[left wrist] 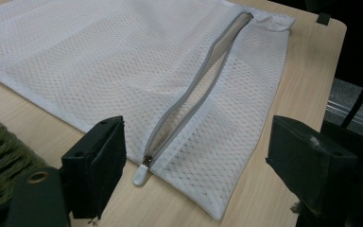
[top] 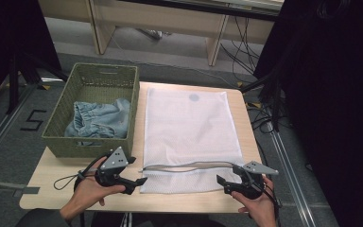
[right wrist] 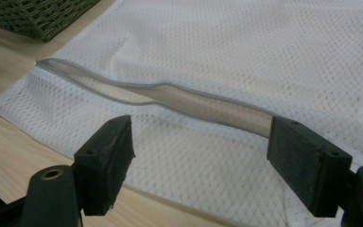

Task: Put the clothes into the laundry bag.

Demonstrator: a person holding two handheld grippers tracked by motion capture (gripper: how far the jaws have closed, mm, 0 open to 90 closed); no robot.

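While both jaws stand wide and empty, left gripper (top: 139,181) and right gripper (top: 220,180) flank unzipped mesh bag (top: 189,127), table (top: 52,189).

Counter (top: 189,201): carries the basket, the mesh bag and both claws.
Basket (top: 61,116): far-left part of the counter, just beside the bag's left edge.
Garment (top: 99,120): inside the basket, toward its near end.
Mesh bag (top: 189,118): flat on the counter, right of the basket.
Zipper (top: 189,165): runs across the bag near its front edge (lying agape).
Left claw (top: 139,182): at the bag's near-left corner.
Right claw (top: 223,183): at the bag's near-right corner.
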